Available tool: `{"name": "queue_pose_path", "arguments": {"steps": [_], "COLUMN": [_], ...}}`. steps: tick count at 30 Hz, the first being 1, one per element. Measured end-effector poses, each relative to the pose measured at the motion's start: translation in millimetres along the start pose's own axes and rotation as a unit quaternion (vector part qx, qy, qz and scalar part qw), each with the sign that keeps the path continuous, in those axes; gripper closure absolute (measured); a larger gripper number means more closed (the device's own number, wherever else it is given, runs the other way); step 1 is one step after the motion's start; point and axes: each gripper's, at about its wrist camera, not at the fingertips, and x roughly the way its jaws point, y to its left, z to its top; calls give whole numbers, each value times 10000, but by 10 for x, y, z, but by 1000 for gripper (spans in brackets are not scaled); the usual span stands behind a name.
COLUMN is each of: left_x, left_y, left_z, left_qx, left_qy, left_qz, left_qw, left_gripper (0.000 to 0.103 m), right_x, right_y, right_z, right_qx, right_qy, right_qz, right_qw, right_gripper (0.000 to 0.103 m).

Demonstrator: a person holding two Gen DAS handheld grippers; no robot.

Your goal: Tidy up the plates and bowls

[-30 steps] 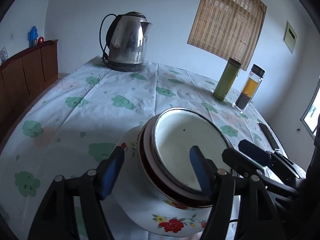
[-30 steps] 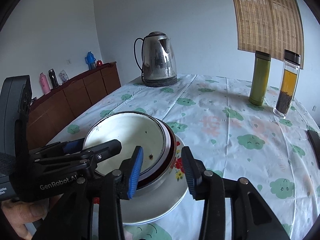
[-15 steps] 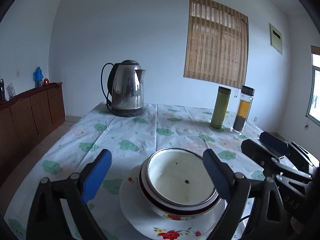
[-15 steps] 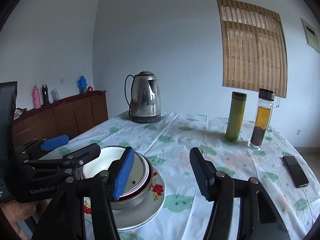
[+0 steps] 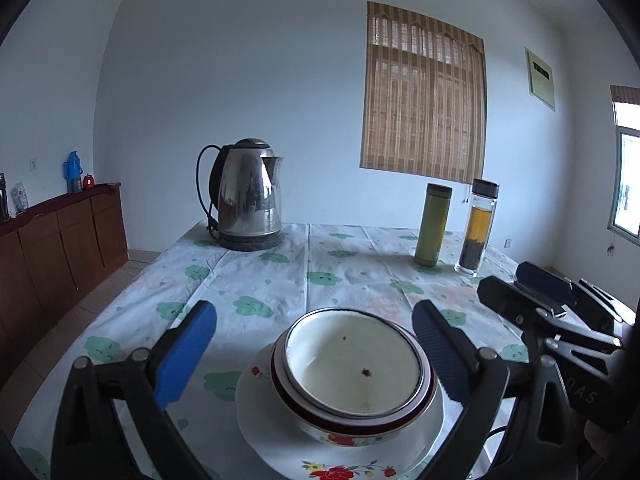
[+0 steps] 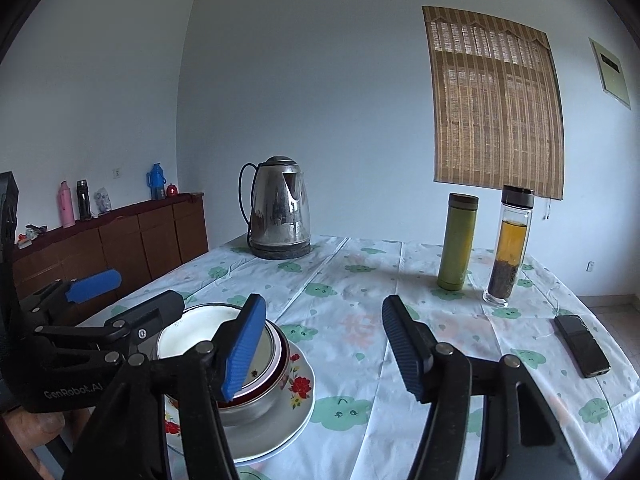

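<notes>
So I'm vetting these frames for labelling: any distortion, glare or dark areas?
Left wrist view: fisheye bends the walls, black corners, the window blown out, the kettle mirrors the room. Right wrist view: same curvature, soft shadows beside the green flask, all sharp.

Dim, bluish daylight from the right-hand window [image 5: 628, 184]; sharp centre, fisheye bending and dark corners.

Nested bowls [image 6: 224, 344] on floral plate [image 6: 296, 404]
</notes>
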Motion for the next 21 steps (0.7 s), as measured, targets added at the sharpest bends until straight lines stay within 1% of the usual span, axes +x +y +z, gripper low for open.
{"name": "queue_pose_path", "arguments": {"steps": [12,21], "left_x": [24,41], "left_y": [-28,-34], "left_z": [-17,-25], "left_qx": [37,50], "left_qy": [99,127], "left_qz": [-68,-68], "left_qw": [9999,9999], "left_gripper": [3,3], "right_x": [-47,-48], "right_y": [-24,-45], "right_z": [4,3], "right_qx": [18,37], "right_qy": [-144,-155], "right_qz": [-69,-106], "right_qw": [9999,9998], "right_gripper": [40,40]}}
